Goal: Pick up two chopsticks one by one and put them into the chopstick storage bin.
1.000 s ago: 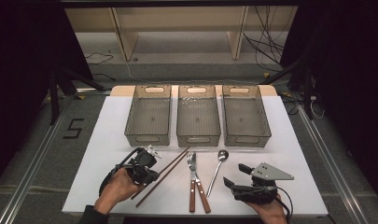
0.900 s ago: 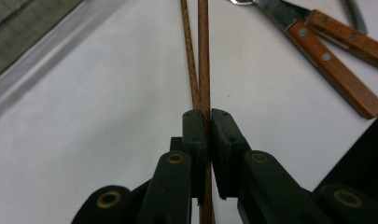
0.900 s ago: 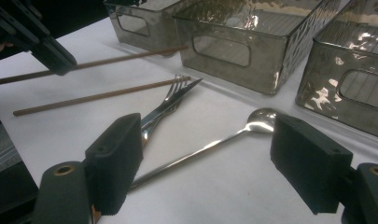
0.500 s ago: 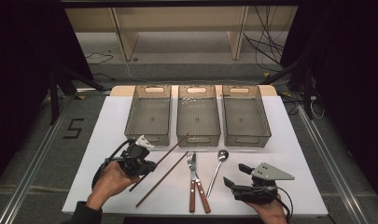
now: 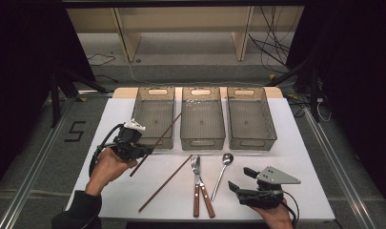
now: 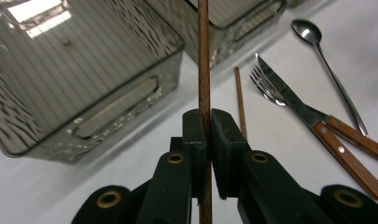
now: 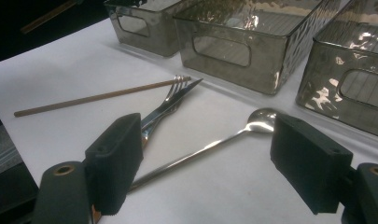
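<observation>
A chopstick point(image 5: 157, 142) is pinched between the jaws of the left gripper point(image 5: 142, 151), its long axis running up and ahead over the left bin point(image 5: 154, 118) just beyond the jaws. The right gripper point(image 5: 238, 182) is rested on the table point(image 5: 305, 157) with jaws spread, a spoon point(image 7: 210, 143) lying between them.

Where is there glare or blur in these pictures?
Right gripper view: bright glare on the bins, and the near pads are soft. Left gripper view: a light reflects in the bin; the held chopstick is sharp. High view: dark surroundings, evenly lit table.
</observation>
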Available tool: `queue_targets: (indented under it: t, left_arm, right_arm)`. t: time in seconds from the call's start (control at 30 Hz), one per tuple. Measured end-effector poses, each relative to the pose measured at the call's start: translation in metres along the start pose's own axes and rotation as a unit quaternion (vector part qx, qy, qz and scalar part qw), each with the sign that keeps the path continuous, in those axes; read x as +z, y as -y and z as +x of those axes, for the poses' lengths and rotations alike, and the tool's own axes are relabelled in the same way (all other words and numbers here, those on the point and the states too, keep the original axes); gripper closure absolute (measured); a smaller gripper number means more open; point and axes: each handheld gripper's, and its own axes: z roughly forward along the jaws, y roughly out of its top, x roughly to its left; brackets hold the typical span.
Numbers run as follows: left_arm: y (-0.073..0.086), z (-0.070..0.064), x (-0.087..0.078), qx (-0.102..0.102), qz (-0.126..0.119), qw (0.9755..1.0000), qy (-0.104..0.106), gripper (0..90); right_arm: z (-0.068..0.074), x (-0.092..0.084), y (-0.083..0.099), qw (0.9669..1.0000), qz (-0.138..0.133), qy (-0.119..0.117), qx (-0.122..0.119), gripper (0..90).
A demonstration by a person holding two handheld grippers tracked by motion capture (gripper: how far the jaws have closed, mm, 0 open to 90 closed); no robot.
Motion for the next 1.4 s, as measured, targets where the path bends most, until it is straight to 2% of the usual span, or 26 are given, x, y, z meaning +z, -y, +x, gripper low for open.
queue_targets:
  t: [0.4,0.7,1.07,1.17,1.4]
  left_arm:
    - [-0.019,0.024,-0.001,-0.019,-0.032,0.9991,-0.019,84.5]
    - [-0.038,0.045,0.008,-0.025,-0.051,0.9977,-0.037,84.4]
    - [-0.058,0.068,0.019,-0.027,-0.054,0.9960,-0.066,84.5]
    - [-0.061,0.074,0.024,-0.031,-0.057,0.9952,-0.073,84.4]
    - [-0.064,0.086,0.036,-0.029,-0.046,0.9952,-0.082,84.4]
  right_arm:
    - [0.000,0.000,0.000,1.0000,-0.002,0.000,0.000,25.9]
    - [0.000,0.000,0.000,1.0000,-0.002,-0.001,0.001,26.0]
    - [-0.001,0.000,0.000,1.0000,-0.002,-0.001,0.001,26.0]
    - [-0.001,0.000,0.000,1.0000,-0.002,-0.002,0.000,26.0]
    - [-0.001,0.000,0.001,1.0000,-0.001,-0.002,0.002,26.0]
